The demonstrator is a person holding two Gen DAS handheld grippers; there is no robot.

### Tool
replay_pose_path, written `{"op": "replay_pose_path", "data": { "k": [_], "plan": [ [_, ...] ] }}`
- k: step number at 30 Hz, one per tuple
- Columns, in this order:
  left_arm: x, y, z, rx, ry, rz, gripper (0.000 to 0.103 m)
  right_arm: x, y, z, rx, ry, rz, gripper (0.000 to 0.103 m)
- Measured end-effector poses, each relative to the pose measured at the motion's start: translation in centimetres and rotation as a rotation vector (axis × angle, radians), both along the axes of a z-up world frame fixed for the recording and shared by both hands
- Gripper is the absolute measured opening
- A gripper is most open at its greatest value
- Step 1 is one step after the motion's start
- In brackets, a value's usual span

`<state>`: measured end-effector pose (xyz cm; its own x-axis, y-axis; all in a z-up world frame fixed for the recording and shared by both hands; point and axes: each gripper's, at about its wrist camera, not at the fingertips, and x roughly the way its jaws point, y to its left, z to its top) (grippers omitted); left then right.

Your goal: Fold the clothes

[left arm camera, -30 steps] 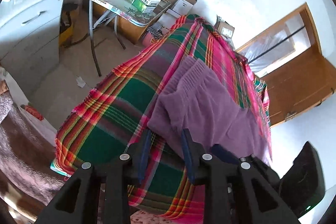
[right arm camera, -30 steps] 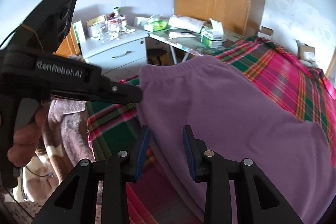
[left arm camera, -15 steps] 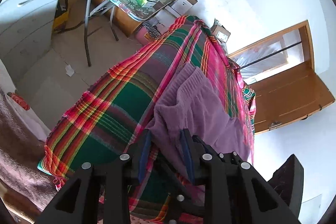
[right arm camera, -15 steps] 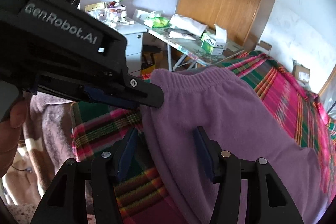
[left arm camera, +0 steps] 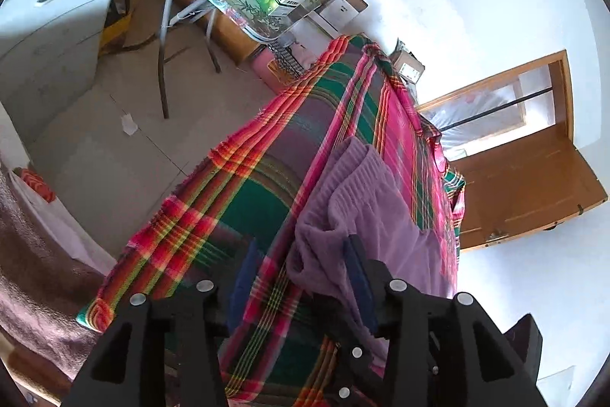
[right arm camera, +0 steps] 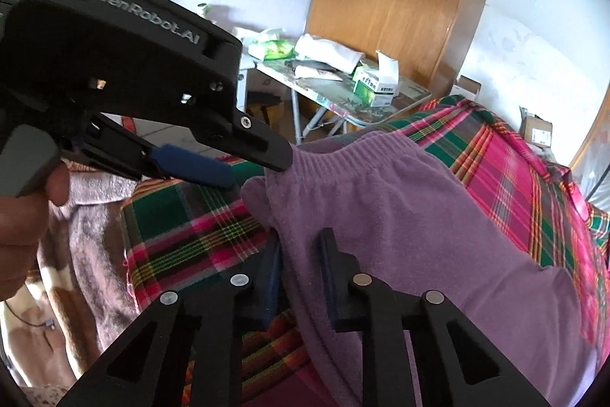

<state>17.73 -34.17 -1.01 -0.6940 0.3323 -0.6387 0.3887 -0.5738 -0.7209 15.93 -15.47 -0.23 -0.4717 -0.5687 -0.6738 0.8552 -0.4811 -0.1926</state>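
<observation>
Purple garment (right arm camera: 400,201) on plaid blanket (right arm camera: 507,159), edge between parted fingers of right hand-held gripper (right arm camera: 301,277).

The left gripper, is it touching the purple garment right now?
Touching. The right wrist view shows the left gripper with its upper finger tip pressed into the ribbed edge of the purple garment; its jaws stand apart, not closed on it.
</observation>
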Motion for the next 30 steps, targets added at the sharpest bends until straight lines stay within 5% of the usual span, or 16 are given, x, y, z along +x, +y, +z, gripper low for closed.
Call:
{"op": "replay_pose_path", "data": {
  "k": [12, 25, 30],
  "plan": [
    [-1.4, -0.2, -0.3, 0.083, 0.009, -0.044, 0.058, 0.1, 1.4, 1.2, -0.081, 0.022, -0.009, 0.006],
    [-4.1, -0.8, -1.9, 0.273, -0.002, -0.097, 0.061, 1.1, 2.8, 2.4, -0.134, 0.087, -0.002, 0.005],
    [-5.5, -0.2, -1.4, 0.245, -0.031, -0.134, 0.061, 1.0, 3.3, 2.7, -0.155, 0.091, -0.001, 0.005]
  ]
}}
